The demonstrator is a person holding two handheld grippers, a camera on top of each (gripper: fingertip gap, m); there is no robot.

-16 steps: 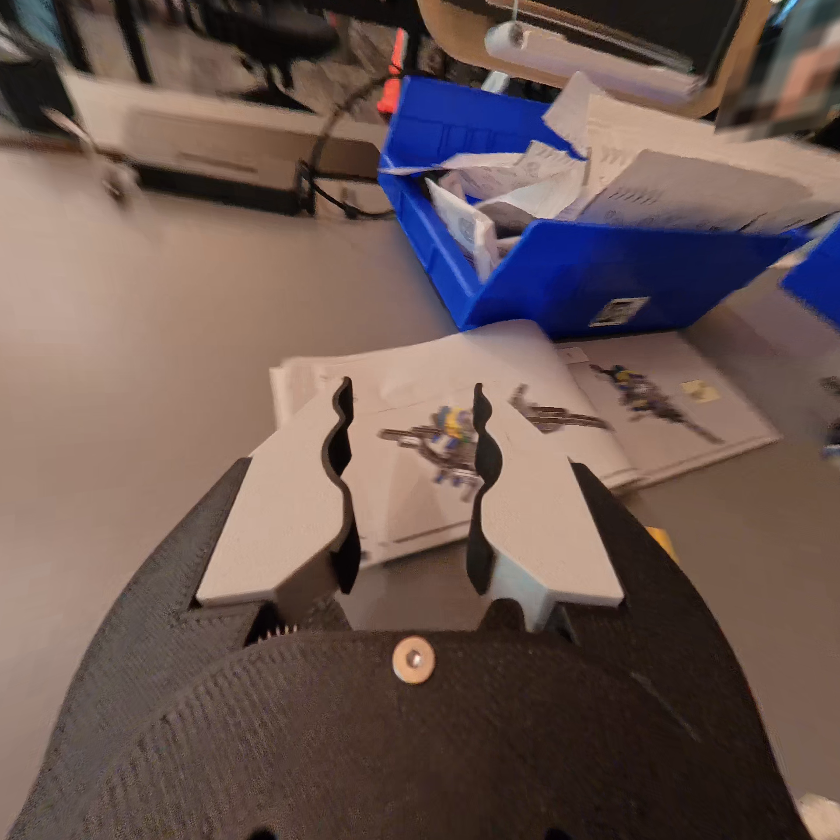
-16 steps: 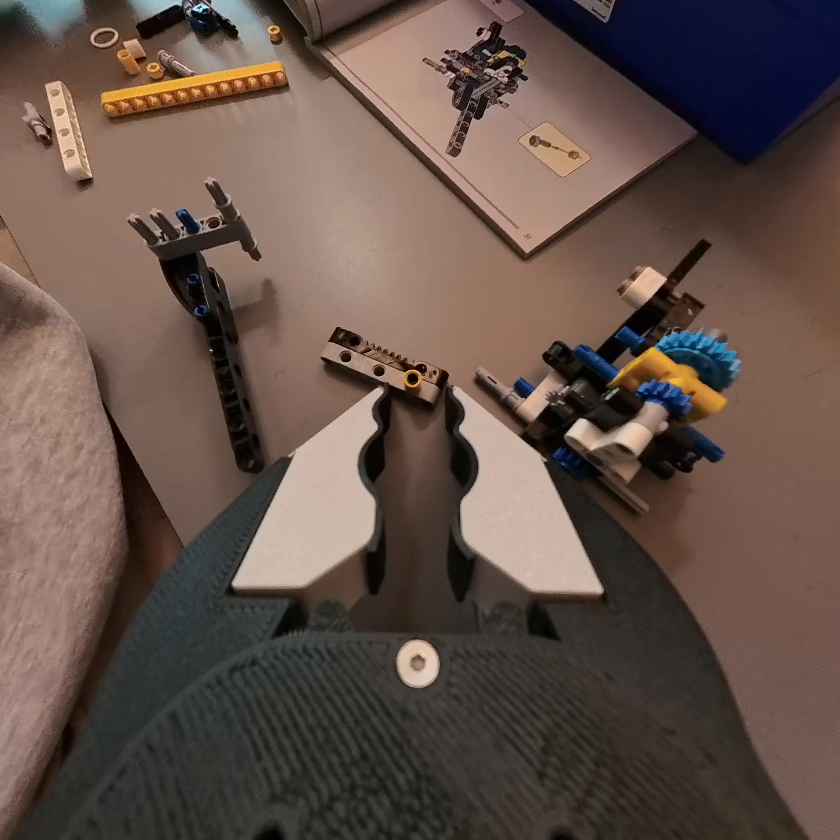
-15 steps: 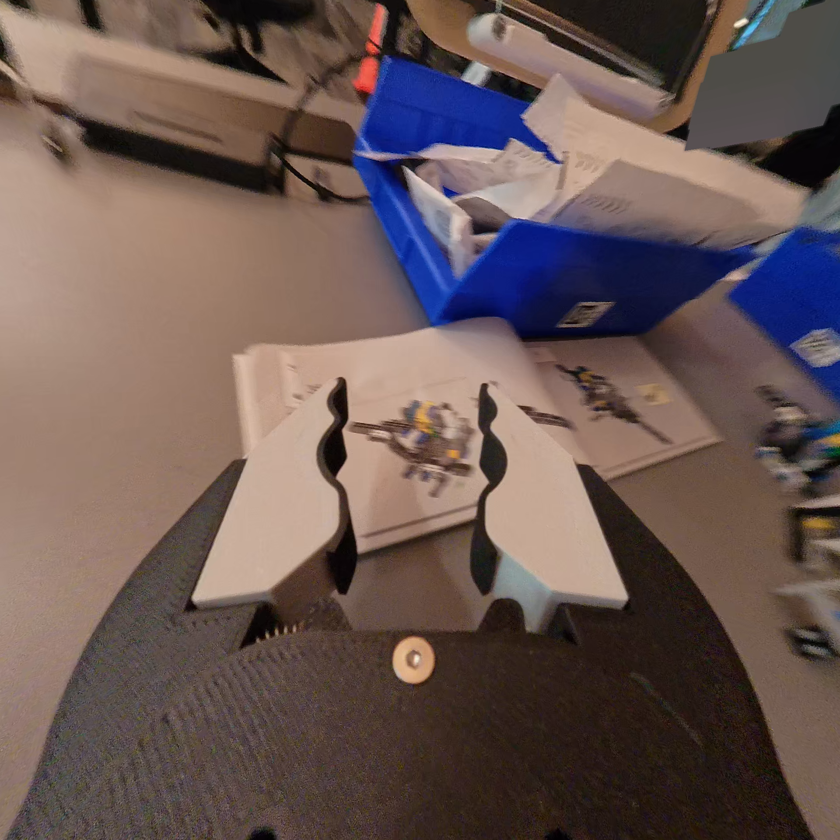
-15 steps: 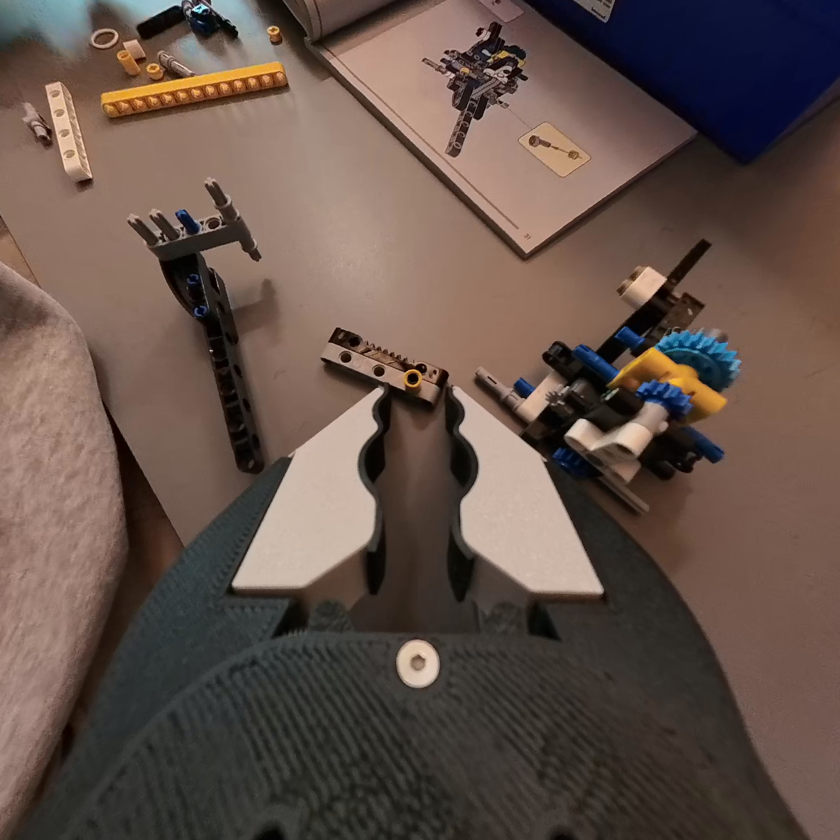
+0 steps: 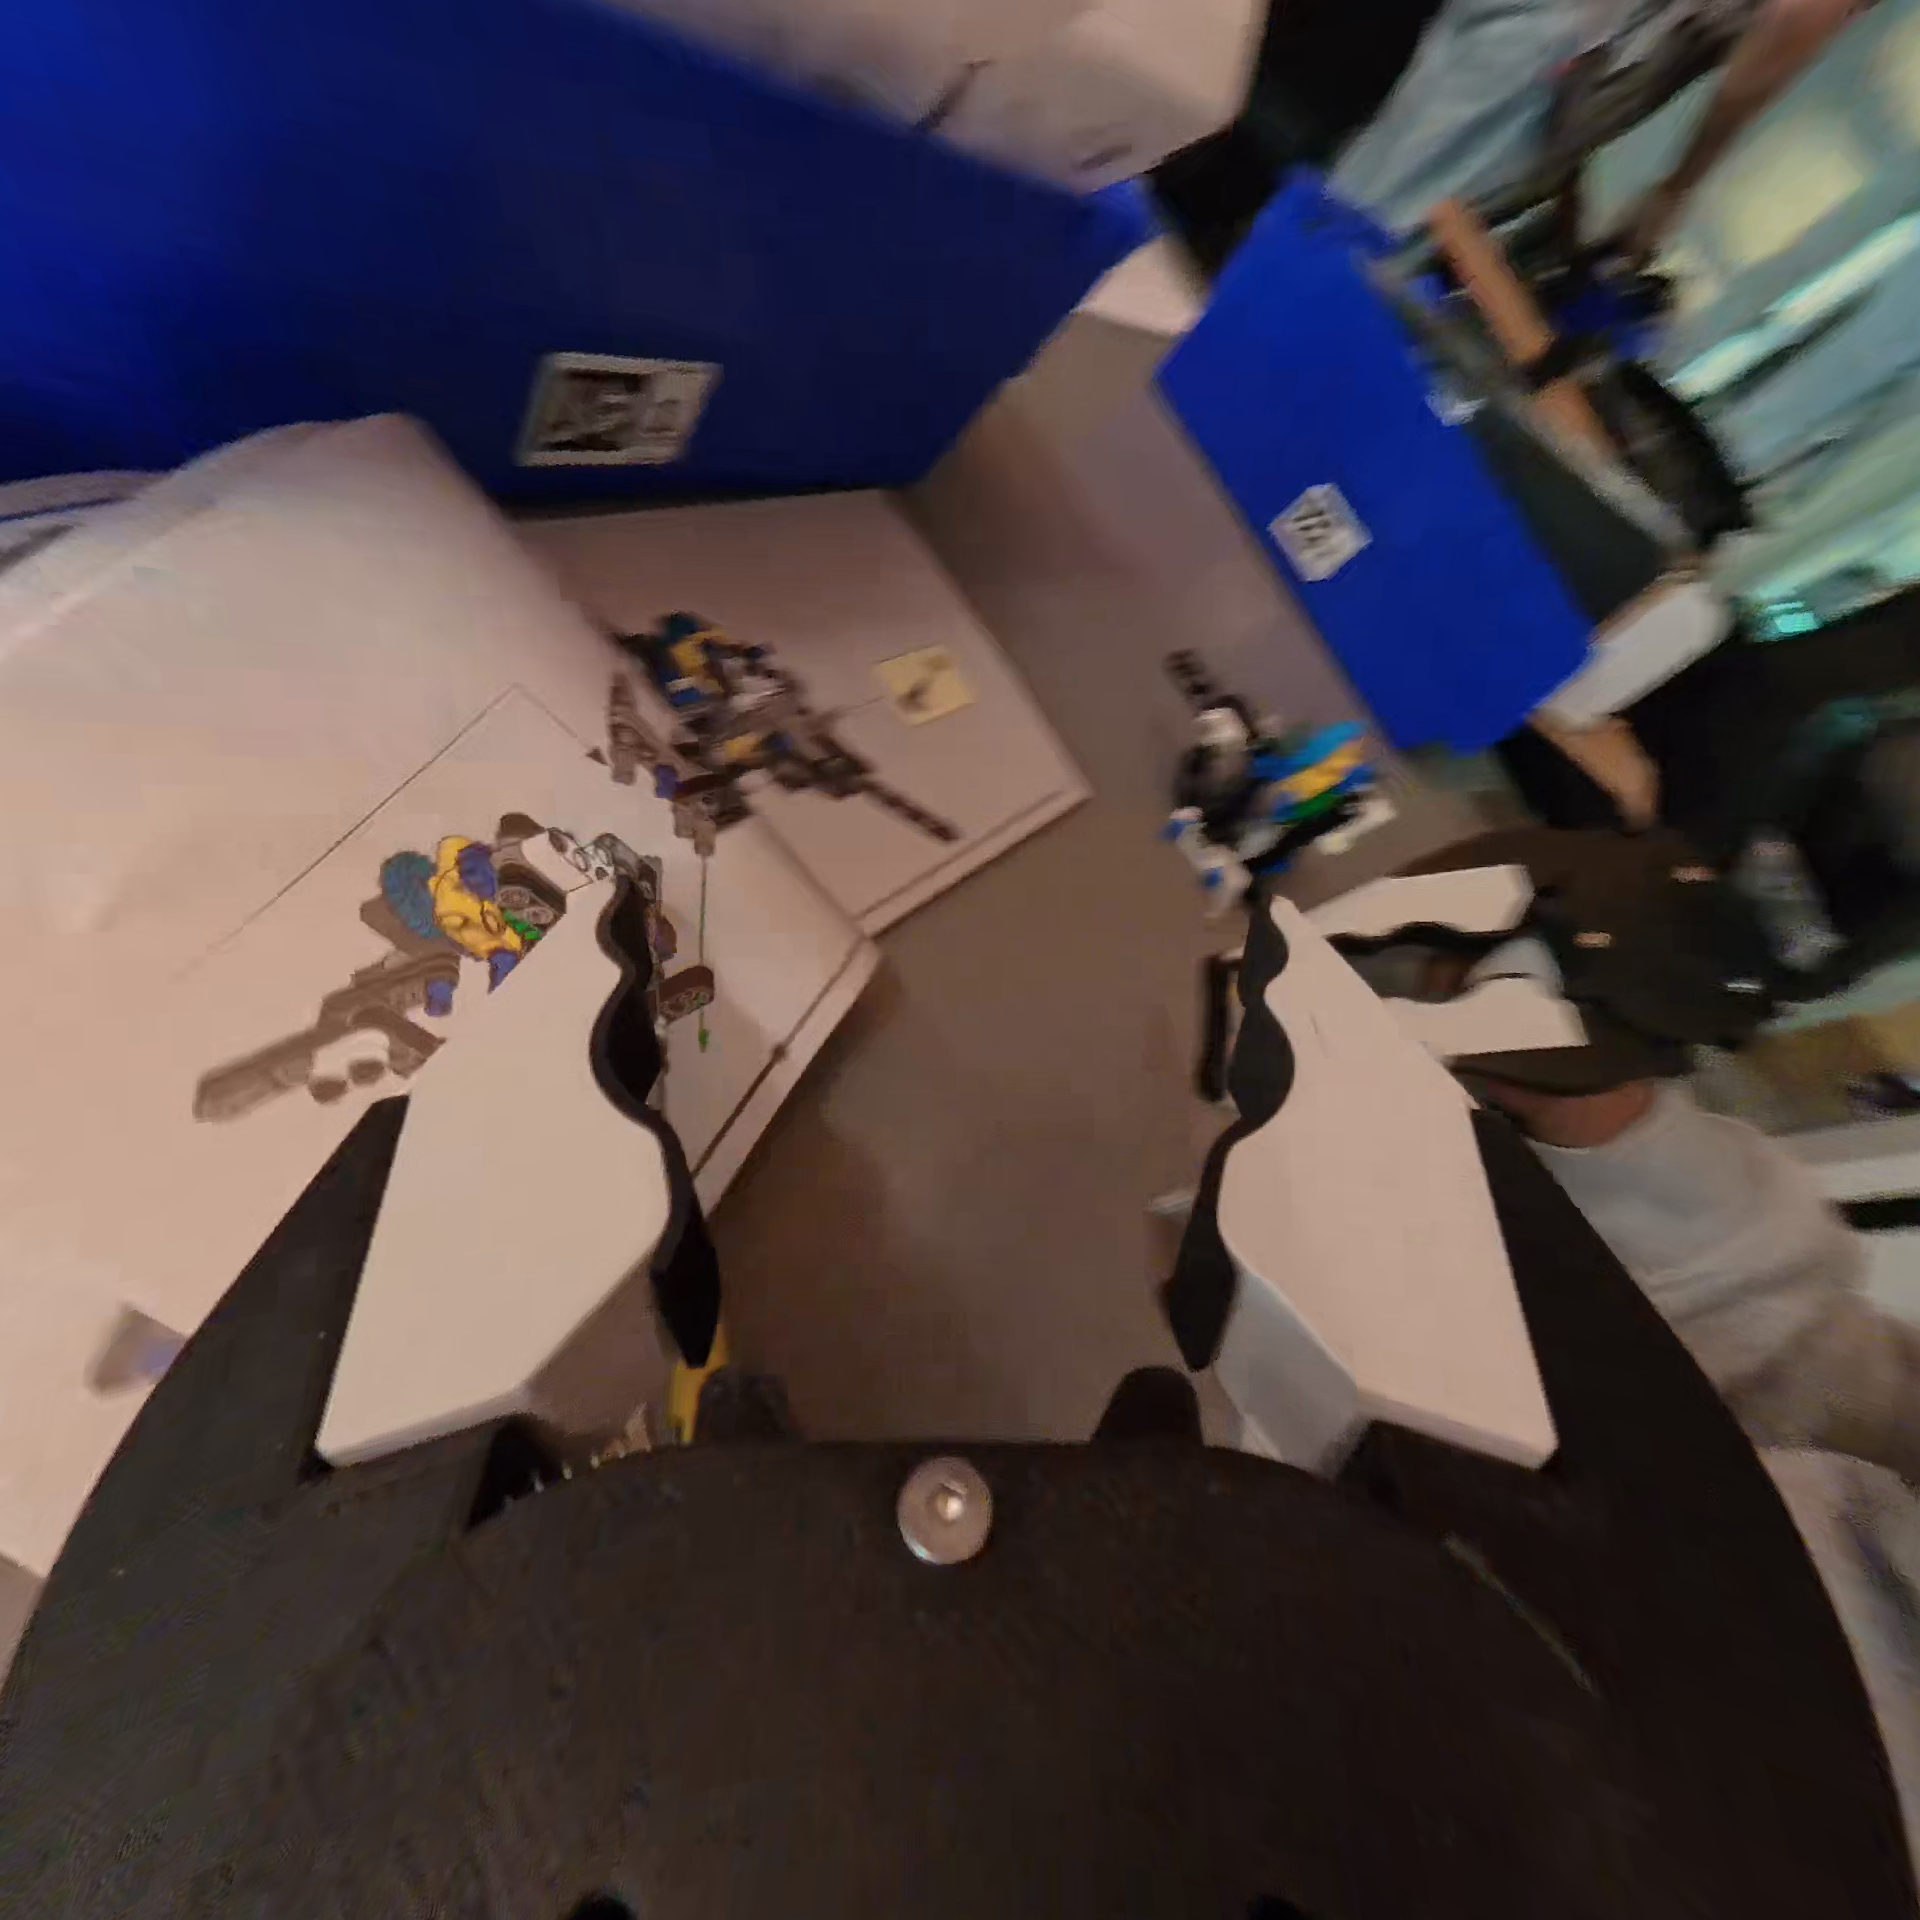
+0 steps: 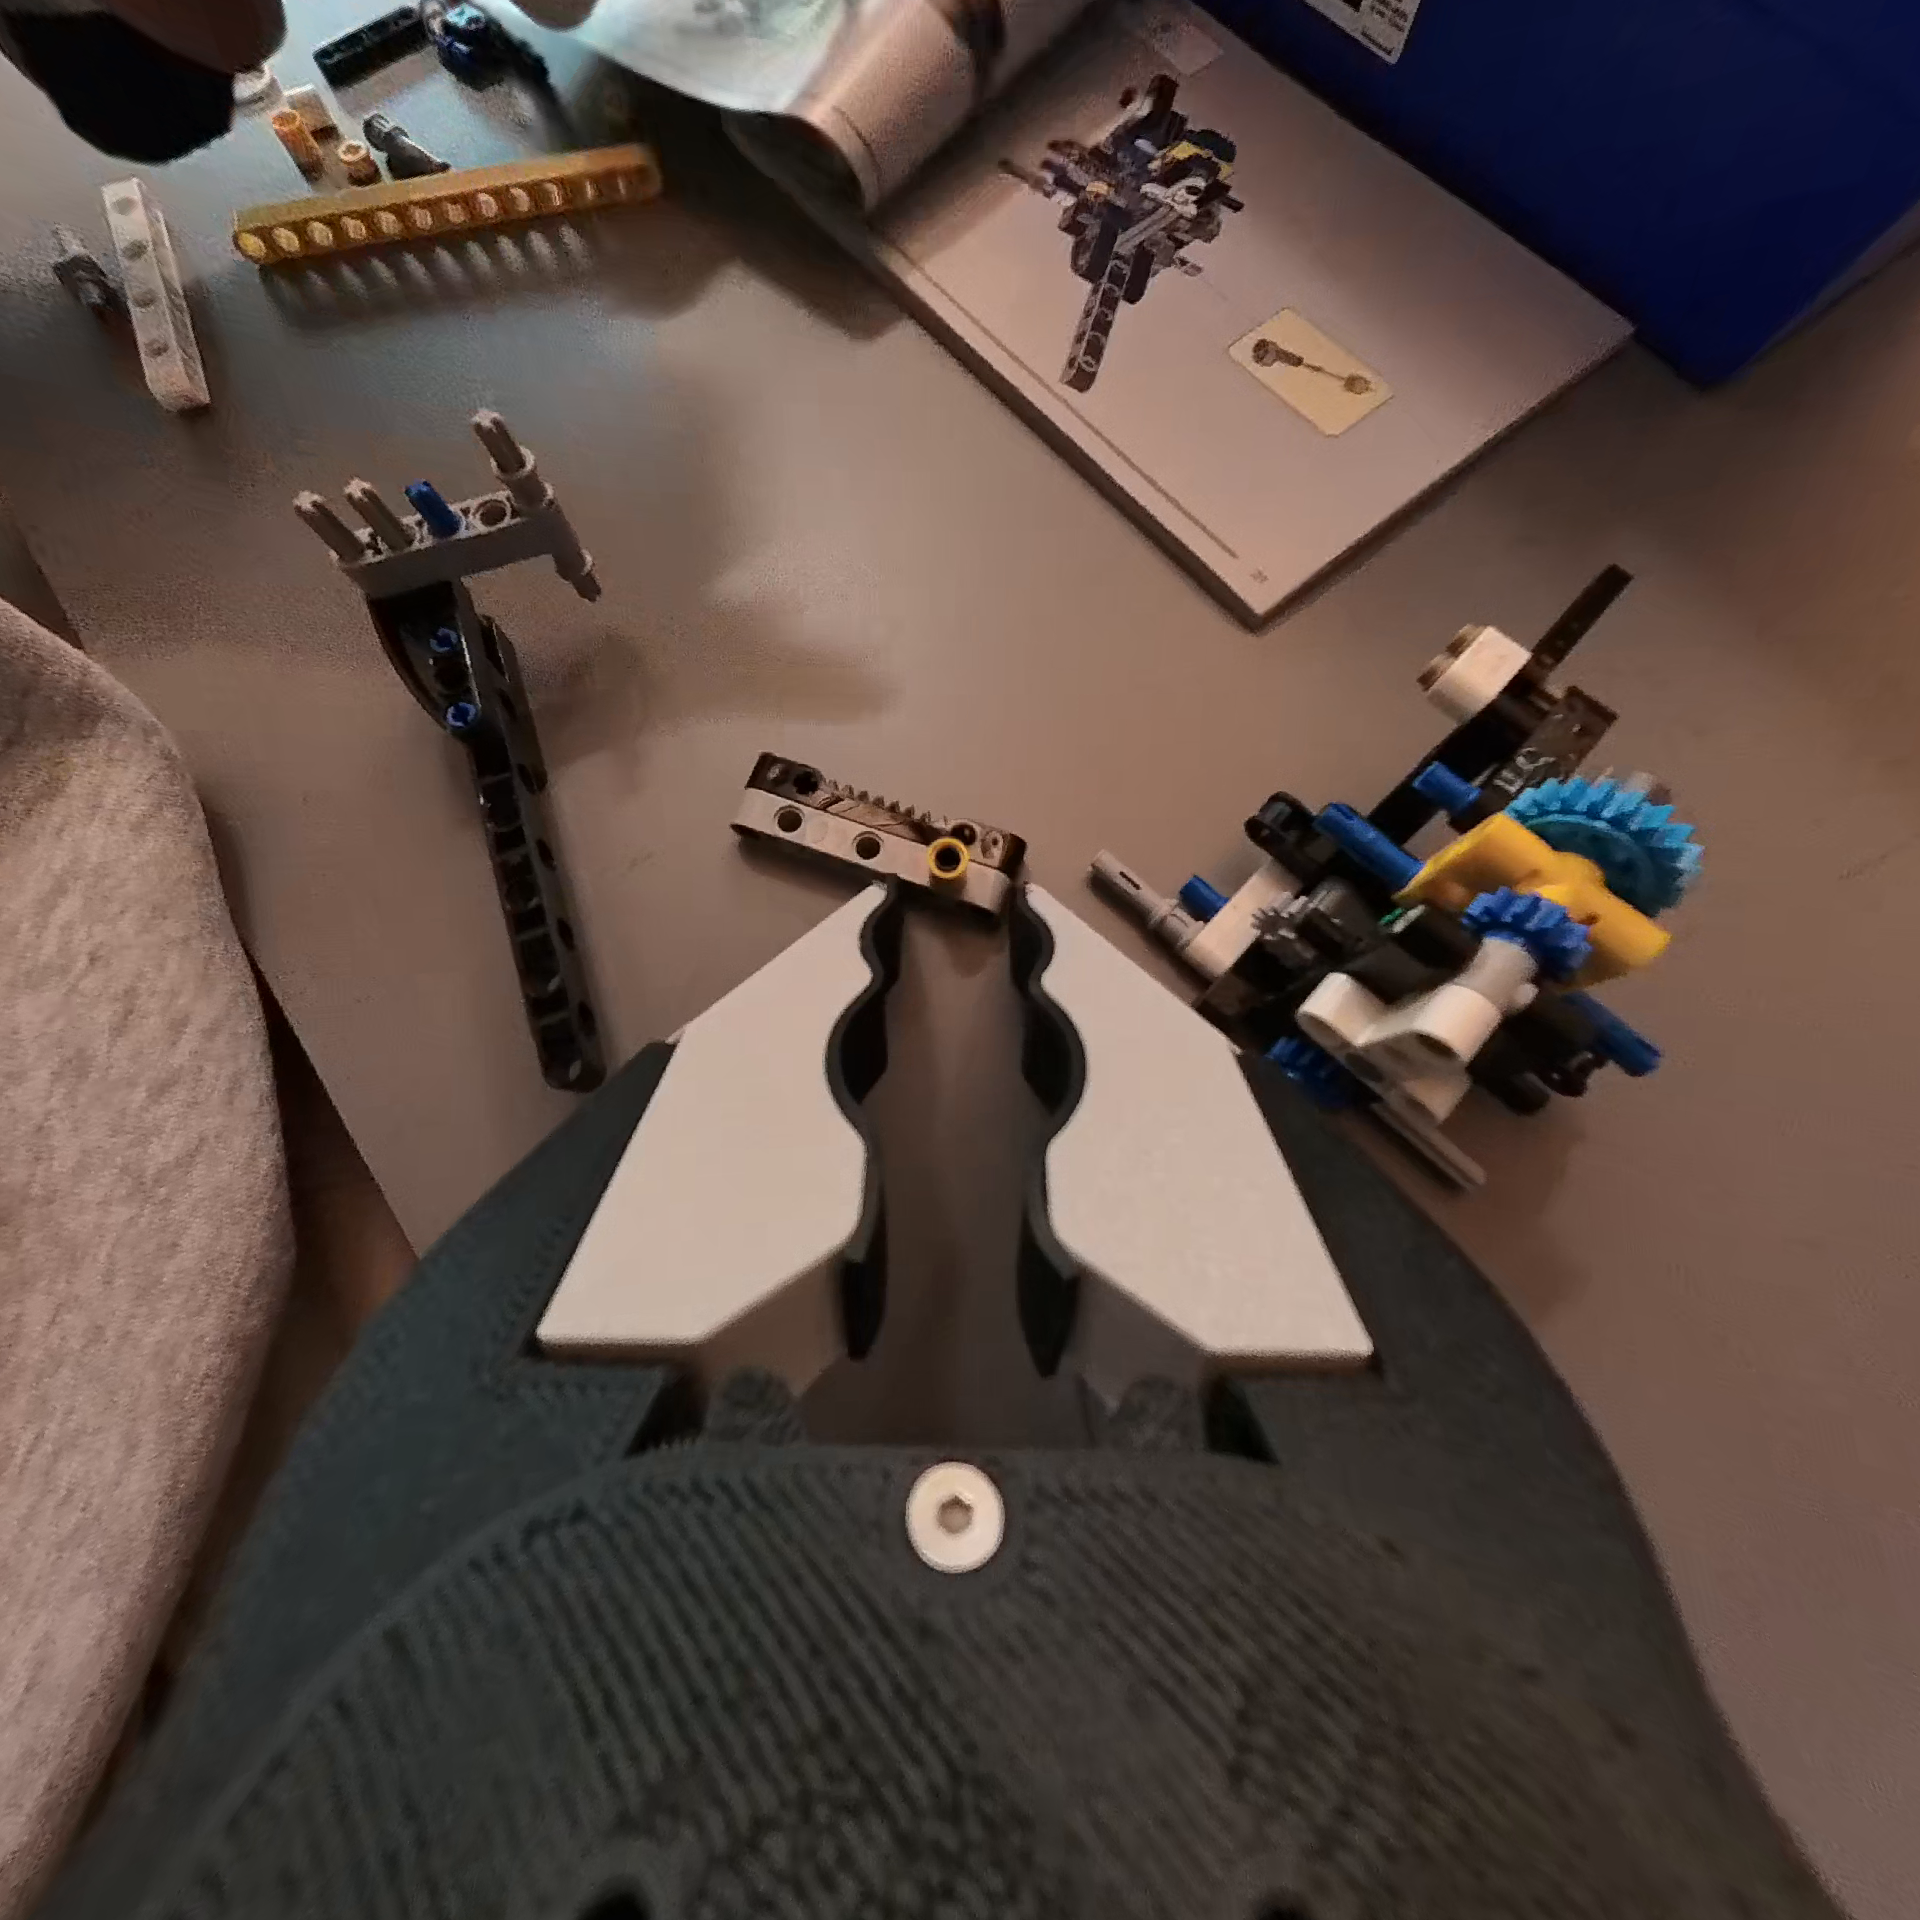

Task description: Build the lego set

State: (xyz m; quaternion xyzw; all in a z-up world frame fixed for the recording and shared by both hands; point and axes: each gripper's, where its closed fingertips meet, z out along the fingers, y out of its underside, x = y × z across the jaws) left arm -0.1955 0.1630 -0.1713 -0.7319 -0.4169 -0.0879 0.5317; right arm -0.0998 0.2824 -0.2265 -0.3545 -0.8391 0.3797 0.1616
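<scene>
My left gripper point(image 5: 940, 914) is open wide and empty, just above the open instruction booklet point(image 5: 436, 790) and the grey table. My right gripper point(image 6: 954, 899) is open with a narrow gap and empty. Its tips are right in front of a short grey beam with a toothed rack and a yellow pin point(image 6: 883, 836). A partly built model with blue gears and a yellow block point(image 6: 1455, 935) stands to the right of it, and it also shows, blurred, in the left wrist view point(image 5: 1278, 790). A long black beam with a grey pinned frame point(image 6: 488, 727) lies to the left.
A long yellow beam point(image 6: 447, 213), a white beam point(image 6: 156, 291) and small pins lie at the far left. The booklet point(image 6: 1195, 260) lies in front of a blue bin point(image 6: 1662, 156). A second blue bin point(image 5: 1371, 468) stands at the right. A grey sleeve point(image 6: 104, 1039) is at the table's near edge.
My left gripper has swung right and down, close over the booklet, and its jaws have opened wider. My right gripper and the parts near it have not moved.
</scene>
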